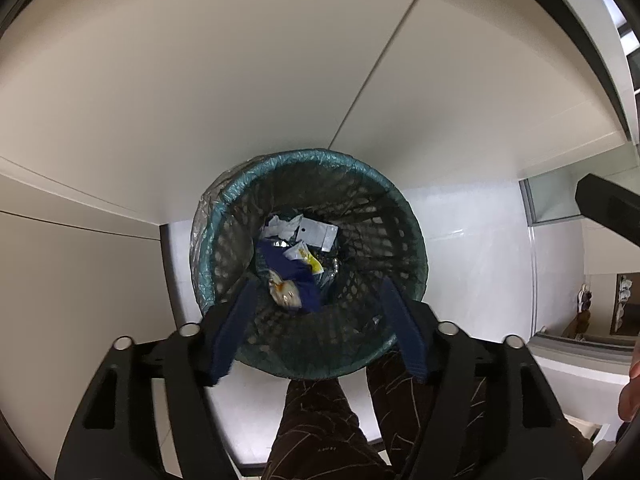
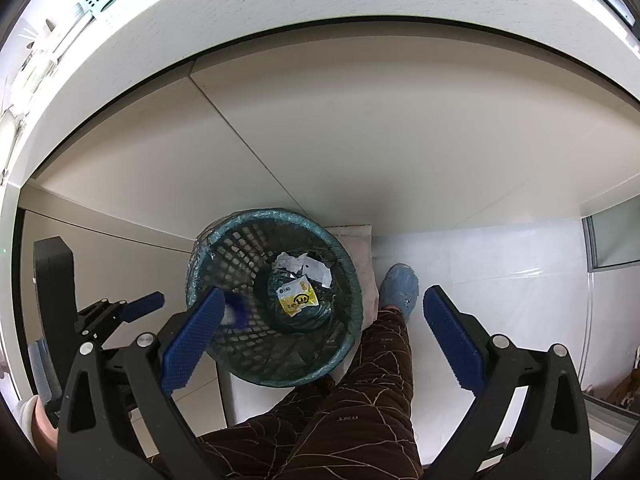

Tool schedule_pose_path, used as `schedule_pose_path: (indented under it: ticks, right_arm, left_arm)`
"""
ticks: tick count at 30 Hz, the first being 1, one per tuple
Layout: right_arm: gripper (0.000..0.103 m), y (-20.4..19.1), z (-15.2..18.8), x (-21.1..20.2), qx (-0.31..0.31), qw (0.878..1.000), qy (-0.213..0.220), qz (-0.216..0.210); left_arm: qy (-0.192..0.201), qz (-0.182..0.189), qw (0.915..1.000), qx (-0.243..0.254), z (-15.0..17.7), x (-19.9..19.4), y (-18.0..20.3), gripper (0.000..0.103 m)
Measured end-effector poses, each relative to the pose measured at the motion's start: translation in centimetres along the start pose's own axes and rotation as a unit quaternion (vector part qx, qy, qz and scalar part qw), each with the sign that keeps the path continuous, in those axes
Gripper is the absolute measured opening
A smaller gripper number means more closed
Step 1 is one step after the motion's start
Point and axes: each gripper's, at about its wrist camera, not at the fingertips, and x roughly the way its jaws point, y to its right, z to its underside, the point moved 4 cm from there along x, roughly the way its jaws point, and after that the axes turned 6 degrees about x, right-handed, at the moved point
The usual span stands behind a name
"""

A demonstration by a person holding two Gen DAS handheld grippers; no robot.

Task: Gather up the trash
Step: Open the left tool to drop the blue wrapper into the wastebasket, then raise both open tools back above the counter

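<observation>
The white tiled floor (image 2: 500,264) carried a green mesh waste bin (image 1: 404,216) lined with a clear bag, standing against the pale cabinet front (image 1: 200,100). A whitish mat (image 2: 366,248) lay flat on the tiles just right of the bin, partly under it. Further right, a blue slipper (image 2: 400,288) rested on the floor beside the mat.

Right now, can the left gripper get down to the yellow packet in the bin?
Probably yes. The left gripper hangs over the bin's open mouth, jaws open and empty, and the yellow packet lies uncovered on top of the trash.
</observation>
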Motion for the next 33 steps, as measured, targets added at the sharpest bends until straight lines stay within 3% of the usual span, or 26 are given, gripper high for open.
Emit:
schedule_pose_path:
  ticks: [7,13,21,33]
  right_arm:
    - [0.096,-0.2,-0.1,0.0,0.002,1.0,0.002,-0.002]
    - [0.096,-0.2,-0.7,-1.7,-0.004,1.0,0.021,0.0]
    - [0.096,-0.9,-3.4,-6.7,-0.015,0.997,0.076,-0.014]
    - [0.096,-2.7,-10.6,-14.1,-0.03,0.986,0.162,-0.009]
  left_arm:
    - [0.01,0.0,0.9999,0.008,0.2,-1.3,-0.3,0.085]
    - [0.053,-0.004,0.9984,0.019,-0.1,-6.1,-0.2,0.097]
    - [0.113,-0.025,0.9931,0.02,-2.3,-13.2,-0.2,0.097]
    - [0.187,-0.035,0.9817,0.014,-8.0,-22.2,0.1,0.096]
